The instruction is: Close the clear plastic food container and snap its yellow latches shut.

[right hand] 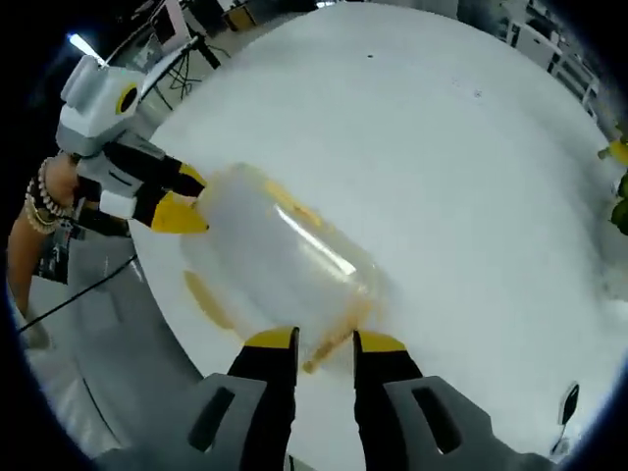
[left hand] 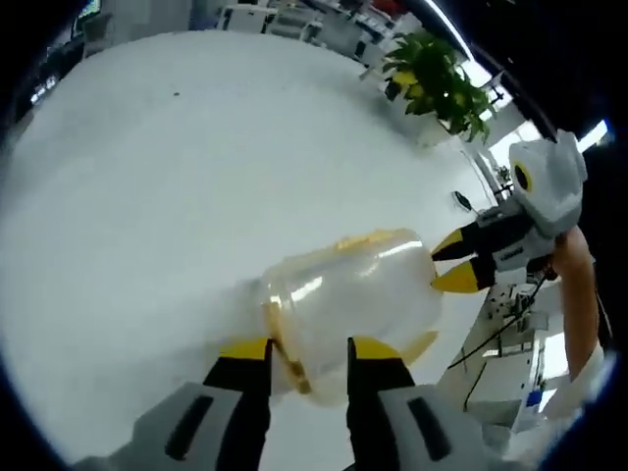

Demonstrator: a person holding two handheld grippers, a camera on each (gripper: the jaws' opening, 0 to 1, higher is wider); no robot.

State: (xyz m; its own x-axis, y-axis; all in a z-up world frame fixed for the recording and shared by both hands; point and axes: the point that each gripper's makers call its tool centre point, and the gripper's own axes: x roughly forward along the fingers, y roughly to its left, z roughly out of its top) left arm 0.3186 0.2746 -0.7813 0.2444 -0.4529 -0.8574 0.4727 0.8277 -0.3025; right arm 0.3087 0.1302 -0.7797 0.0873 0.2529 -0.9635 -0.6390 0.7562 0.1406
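jaws of the left gripper point(left hand: 307, 351) are pinching one end rim of the clear container point(left hand: 353, 299), lying sideways on the white table point(left hand: 147, 177). right gripper point(right hand: 324, 343) is clamping narrowly on the opposite end, with a yellow latch point(right hand: 206, 296) hanging underneath. potted plant point(left hand: 437, 78) is sitting far behind.

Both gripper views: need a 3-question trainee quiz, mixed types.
1. True or false: the clear container rests on a white table.
2. What colour are the tips of the left gripper? A) red B) yellow C) blue
3. What stands at the table's far edge in the left gripper view?

Key:
1. True.
2. B; the right gripper has them too.
3. A green potted plant.
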